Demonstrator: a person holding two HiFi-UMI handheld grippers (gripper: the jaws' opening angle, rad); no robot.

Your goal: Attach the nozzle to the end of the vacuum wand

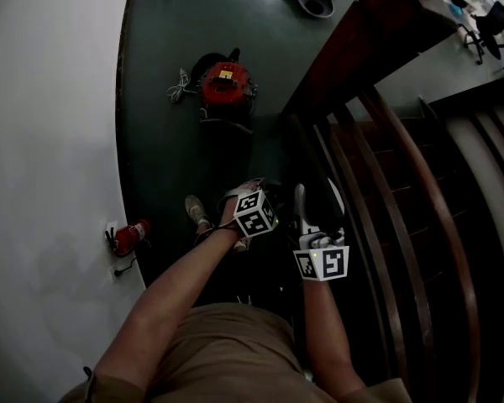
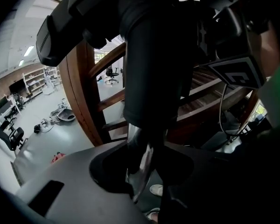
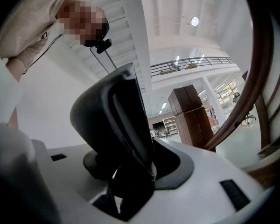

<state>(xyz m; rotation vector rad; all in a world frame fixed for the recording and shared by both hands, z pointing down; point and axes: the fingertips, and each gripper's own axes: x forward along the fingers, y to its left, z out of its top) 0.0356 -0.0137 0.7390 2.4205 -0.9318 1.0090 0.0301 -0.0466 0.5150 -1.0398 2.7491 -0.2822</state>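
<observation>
My left gripper (image 2: 139, 178) is clamped tight on the chrome wand (image 2: 142, 158); right gripper (image 3: 130, 174) grips the black nozzle (image 3: 113, 118), jaws pressed on it; nozzle neck sits over the wand's end, just above my left jaws; wooden stair rail (image 1: 437, 200) at right; red vacuum (image 1: 227, 82) on floor (image 1: 164, 116) beyond.

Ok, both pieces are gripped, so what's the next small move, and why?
Probably press the nozzle straight along the wand while the left gripper holds firm. The right gripper clamps the nozzle, whose dark neck meets the shiny wand end; whether it's fully seated isn't visible.
</observation>
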